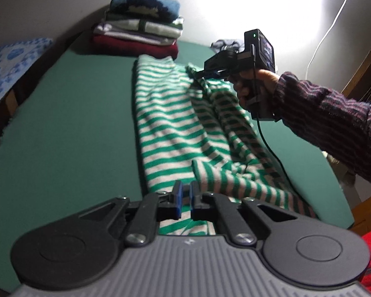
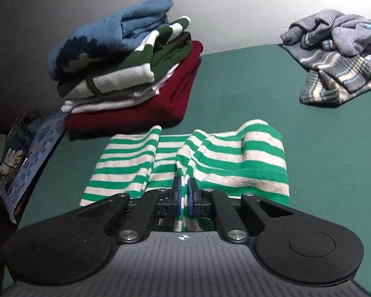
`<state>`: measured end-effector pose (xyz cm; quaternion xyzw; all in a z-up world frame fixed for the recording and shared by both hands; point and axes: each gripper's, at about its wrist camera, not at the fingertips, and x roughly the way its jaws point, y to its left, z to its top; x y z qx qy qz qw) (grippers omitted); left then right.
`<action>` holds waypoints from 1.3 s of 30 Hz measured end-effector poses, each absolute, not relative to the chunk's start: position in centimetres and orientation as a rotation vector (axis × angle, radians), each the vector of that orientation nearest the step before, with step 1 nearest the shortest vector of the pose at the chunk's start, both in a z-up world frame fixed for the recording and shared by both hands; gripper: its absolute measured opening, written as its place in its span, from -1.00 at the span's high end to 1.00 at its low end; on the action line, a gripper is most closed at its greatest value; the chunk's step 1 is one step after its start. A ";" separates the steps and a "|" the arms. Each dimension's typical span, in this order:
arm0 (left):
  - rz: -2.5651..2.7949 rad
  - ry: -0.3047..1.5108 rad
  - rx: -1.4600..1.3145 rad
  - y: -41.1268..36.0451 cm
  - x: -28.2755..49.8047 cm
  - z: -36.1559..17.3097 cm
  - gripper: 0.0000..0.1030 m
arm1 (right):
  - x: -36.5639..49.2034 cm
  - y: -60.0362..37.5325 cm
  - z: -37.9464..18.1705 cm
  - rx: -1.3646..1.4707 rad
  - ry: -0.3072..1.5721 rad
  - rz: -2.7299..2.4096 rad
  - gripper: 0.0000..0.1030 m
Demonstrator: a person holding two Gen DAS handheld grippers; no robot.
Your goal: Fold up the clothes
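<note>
A green-and-white striped garment (image 1: 165, 123) lies lengthwise on the green table (image 1: 74, 123), its right side rumpled and partly folded over. At its near end, my left gripper (image 1: 186, 198) is shut, with striped cloth showing between the blue pads. At the far end, a hand in a dark striped sleeve (image 1: 334, 123) holds my right gripper (image 1: 197, 74), which pinches a raised fold there. In the right wrist view the right gripper (image 2: 184, 195) is shut on a ridge of the striped garment (image 2: 235, 153), which runs up between its pads.
A stack of folded clothes (image 2: 126, 61), blue on top and dark red at the bottom, stands just beyond the garment. A crumpled grey-blue sweater (image 2: 338, 57) lies at the far right. A blue patterned cloth (image 1: 14, 61) is off the table's left edge.
</note>
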<state>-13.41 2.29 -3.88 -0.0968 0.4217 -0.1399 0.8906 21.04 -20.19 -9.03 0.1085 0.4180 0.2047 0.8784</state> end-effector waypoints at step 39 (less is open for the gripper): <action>-0.360 0.958 -0.131 -3.2 -13.5 -7.0 0.88 | 24.1 -24.8 -9.6 0.061 0.732 0.203 0.87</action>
